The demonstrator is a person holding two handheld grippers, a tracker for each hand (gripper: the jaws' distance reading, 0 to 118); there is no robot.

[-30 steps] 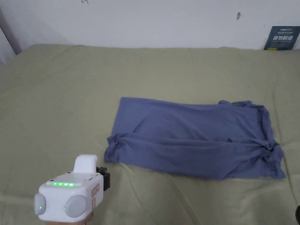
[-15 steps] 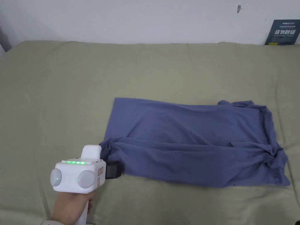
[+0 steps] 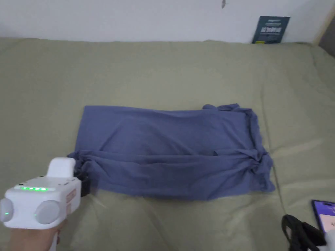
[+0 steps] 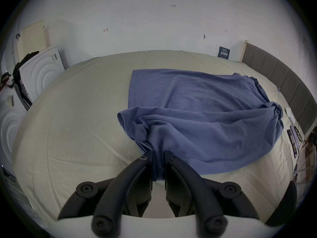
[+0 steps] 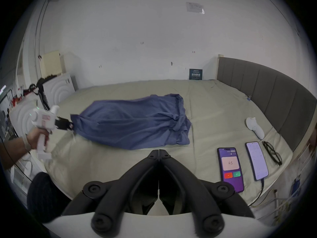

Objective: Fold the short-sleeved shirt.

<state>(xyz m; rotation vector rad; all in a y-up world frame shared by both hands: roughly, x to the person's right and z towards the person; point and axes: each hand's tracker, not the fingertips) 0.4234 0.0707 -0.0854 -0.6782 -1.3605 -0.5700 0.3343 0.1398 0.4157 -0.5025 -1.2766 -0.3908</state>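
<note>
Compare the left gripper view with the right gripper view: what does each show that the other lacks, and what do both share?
Left gripper view alone: shirt cloth pinched between the left gripper jaws.

Right gripper view alone: the right gripper shut on nothing, and the hand holding the left gripper.

Both: the shirt on the bed, phones, glasses.

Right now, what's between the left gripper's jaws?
A bunched corner of the blue short-sleeved shirt sits pinched in the left gripper, on the olive-green bed sheet. How many layers it holds is hidden.
</note>
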